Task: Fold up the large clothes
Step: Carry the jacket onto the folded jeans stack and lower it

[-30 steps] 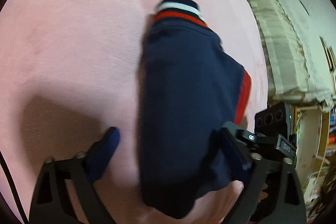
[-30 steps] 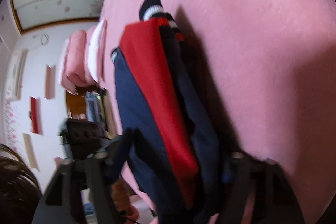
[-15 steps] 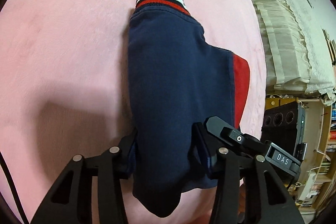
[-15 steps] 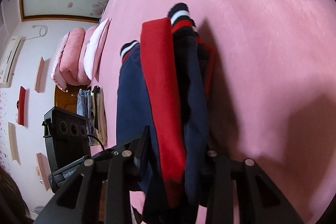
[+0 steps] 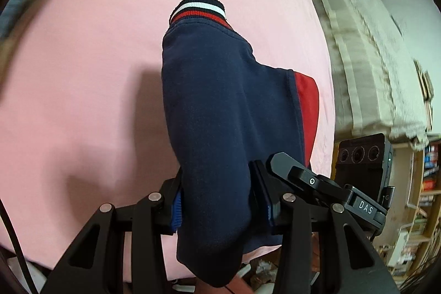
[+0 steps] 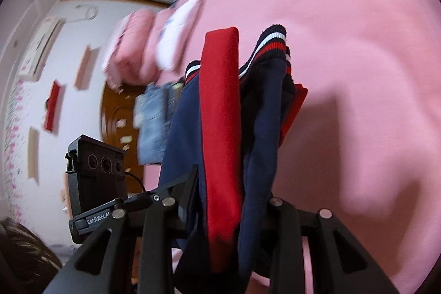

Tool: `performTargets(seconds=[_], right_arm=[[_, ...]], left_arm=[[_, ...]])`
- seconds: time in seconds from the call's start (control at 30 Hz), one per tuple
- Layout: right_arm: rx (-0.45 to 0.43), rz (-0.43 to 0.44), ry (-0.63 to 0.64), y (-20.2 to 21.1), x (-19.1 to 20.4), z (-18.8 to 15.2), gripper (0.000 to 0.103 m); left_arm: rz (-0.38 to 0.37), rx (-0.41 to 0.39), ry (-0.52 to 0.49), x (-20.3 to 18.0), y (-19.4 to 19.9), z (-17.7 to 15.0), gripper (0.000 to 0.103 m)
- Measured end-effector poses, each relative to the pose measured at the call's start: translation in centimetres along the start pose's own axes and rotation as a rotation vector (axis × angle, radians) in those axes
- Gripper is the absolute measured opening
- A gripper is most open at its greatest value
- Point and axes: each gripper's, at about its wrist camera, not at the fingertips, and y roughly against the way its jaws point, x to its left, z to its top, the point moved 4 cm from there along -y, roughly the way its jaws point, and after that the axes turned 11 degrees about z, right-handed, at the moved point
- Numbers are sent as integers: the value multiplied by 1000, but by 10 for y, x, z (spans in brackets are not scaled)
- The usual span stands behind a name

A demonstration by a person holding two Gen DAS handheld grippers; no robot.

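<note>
A navy garment (image 5: 220, 101) with a red side panel and a striped ribbed cuff (image 5: 198, 8) hangs folded above the pink bed cover (image 5: 82, 73). My left gripper (image 5: 220, 201) has its blue pads (image 5: 176, 207) pressed on the navy fabric, and its jaws are still closing. In the right wrist view the same garment (image 6: 220, 115) shows a long red stripe between navy layers. My right gripper (image 6: 228, 200) is shut on that bunched fabric. The other gripper's black body (image 5: 358, 164) sits close at the right, gripping the same edge.
Pink bed cover (image 6: 344, 46) fills the space below and behind the garment. White lacy bedding (image 5: 372, 59) and a bookshelf (image 5: 424, 197) stand to the right. Pink folded quilts (image 6: 132, 54), hanging jeans (image 6: 151, 115) and a wooden door (image 6: 115, 115) lie beyond the bed. A person's hair (image 6: 22, 252) shows at lower left.
Both grippers went from open around the garment to closed on it. They have since risen, lifting the garment off the bed so that it hangs, its shadow spreading on the cover.
</note>
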Motion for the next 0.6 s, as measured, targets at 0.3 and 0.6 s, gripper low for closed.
performTargets(seconds=[0.3,0.6], right_arm=[[126,114,105,-138,125,8,30],[38,219,195,-241,218,7,29]], left_arm=[[98,-145,22,115,158,41,42],[175,-319,-50,209,267,97,42]])
